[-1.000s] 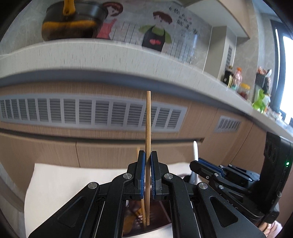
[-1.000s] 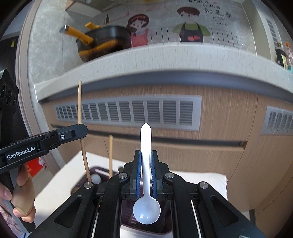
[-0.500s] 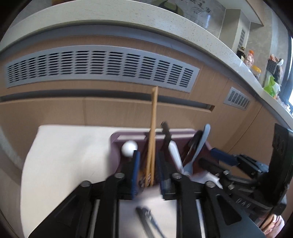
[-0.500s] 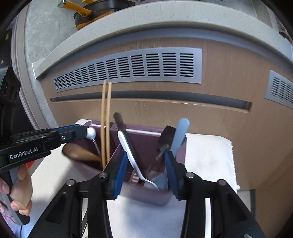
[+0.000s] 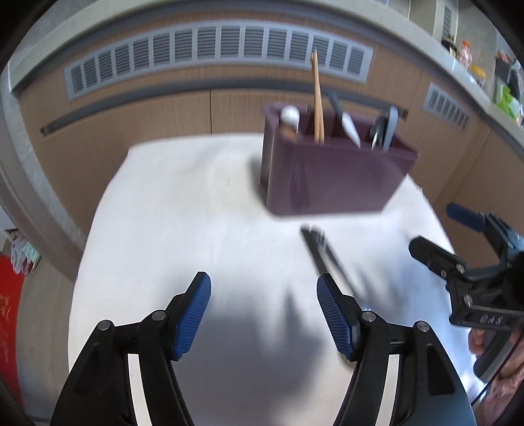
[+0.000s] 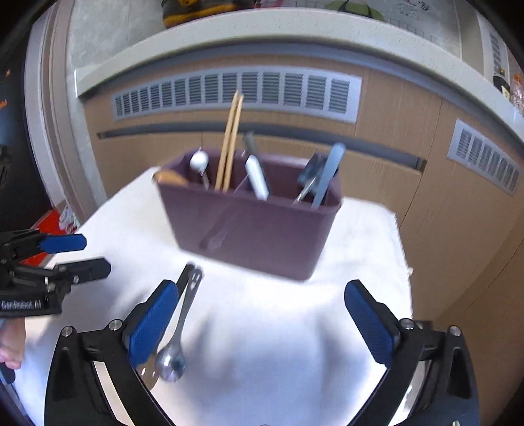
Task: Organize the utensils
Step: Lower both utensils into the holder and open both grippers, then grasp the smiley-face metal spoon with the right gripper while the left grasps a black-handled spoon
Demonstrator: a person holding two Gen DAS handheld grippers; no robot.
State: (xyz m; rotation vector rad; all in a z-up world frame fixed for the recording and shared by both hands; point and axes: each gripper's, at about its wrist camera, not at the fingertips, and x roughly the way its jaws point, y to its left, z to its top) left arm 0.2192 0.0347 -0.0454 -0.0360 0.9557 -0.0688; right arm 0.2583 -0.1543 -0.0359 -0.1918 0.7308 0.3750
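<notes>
Both grippers have backed away from the caddy since half a second ago, and the chopstick and white spoon they carried a second ago now stand inside it. That purple caddy [image 6: 258, 226] sits upright on a white cloth [image 6: 294, 321], toward its far edge, and is split into compartments. Its left compartment holds a pair of wooden chopsticks [image 6: 231, 144] leaning close together, a white ball-ended piece [image 6: 198, 160] and a brown wooden piece [image 6: 168, 177] at the rim. The white spoon [image 6: 257, 177] rests handle-up by the middle divider, and blue-grey handled utensils [image 6: 327, 170] lean in the right compartment.

On the cloth in front of the caddy lie metal utensils: a steel spoon [image 6: 178, 331] with its bowl nearest the right wrist camera, and a second piece beside it, partly hidden by a finger. They show as a dark blurred strip [image 5: 324, 259] from the left wrist.

The left gripper [image 5: 263, 304] has its blue pads spread wide, holding nothing, over bare cloth. The right gripper [image 6: 260, 324] is likewise spread and empty, its left pad just over the steel spoon.

Behind stand wood-grain cabinet fronts with grey vent grilles [image 6: 235, 90] under a pale stone countertop [image 6: 262, 29].
</notes>
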